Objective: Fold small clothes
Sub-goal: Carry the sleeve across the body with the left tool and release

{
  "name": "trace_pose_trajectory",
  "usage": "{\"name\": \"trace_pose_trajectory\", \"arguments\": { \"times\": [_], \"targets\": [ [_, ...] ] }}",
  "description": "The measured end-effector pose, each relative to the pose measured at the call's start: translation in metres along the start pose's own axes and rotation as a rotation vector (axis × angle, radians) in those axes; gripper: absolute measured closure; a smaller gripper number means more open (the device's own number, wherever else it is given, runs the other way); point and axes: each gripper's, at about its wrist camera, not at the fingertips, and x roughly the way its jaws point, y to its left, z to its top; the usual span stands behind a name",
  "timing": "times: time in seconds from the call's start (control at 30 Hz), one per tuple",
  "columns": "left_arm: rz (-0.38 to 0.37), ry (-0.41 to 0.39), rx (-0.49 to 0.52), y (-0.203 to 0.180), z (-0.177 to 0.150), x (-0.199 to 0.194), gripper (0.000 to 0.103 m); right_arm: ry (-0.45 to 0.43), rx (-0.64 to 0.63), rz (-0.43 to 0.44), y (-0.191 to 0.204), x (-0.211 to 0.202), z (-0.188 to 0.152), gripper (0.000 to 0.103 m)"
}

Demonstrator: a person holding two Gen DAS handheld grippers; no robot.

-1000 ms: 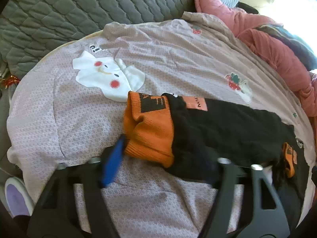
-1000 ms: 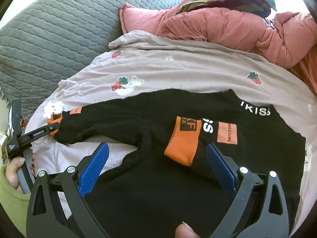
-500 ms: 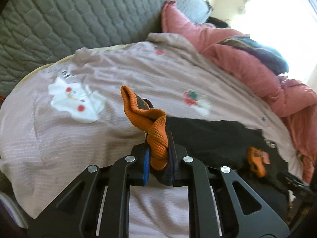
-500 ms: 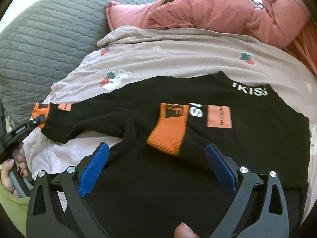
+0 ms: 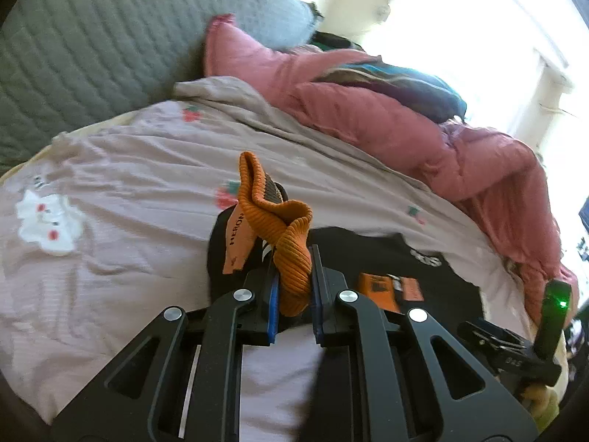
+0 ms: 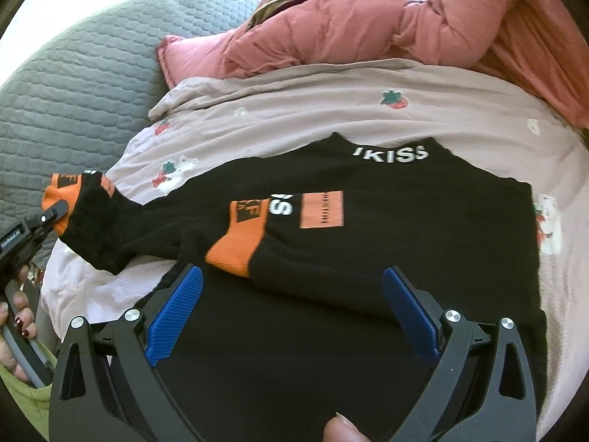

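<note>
A small black sweater [image 6: 405, 228] with orange cuffs lies flat on a pale lilac printed blanket [image 6: 331, 110]. One sleeve is folded across its chest, its orange cuff [image 6: 239, 243] lying on the body. My left gripper [image 5: 293, 287] is shut on the other sleeve's orange cuff [image 5: 283, 228] and holds it lifted above the blanket; that cuff also shows in the right wrist view [image 6: 60, 199] at the far left. My right gripper [image 6: 291, 309] is open and empty, hovering over the sweater's lower body.
A pink padded quilt [image 6: 368, 25] with a striped cloth on top is piled at the back. A grey quilted cover [image 6: 73, 84] rises at the left. The right gripper's body [image 5: 515, 346] shows in the left wrist view at lower right.
My left gripper has shut on the orange cuff, lifted it off the blanket and carried it toward the sweater's body. My right gripper has stayed open and moved slightly nearer the sweater.
</note>
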Motion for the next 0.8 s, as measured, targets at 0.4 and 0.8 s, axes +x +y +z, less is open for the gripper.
{"name": "trace_pose_trajectory", "arguments": {
  "times": [0.4, 0.8],
  "targets": [
    [-0.096, 0.063, 0.117, -0.074, -0.008, 0.024, 0.096, -0.05, 0.088, -0.035, -0.05, -0.029, -0.003, 0.005],
    [-0.211, 0.183, 0.233, -0.147, -0.042, 0.064, 0.096, -0.096, 0.182, -0.104, -0.103, -0.055, -0.007, 0.005]
  ]
}}
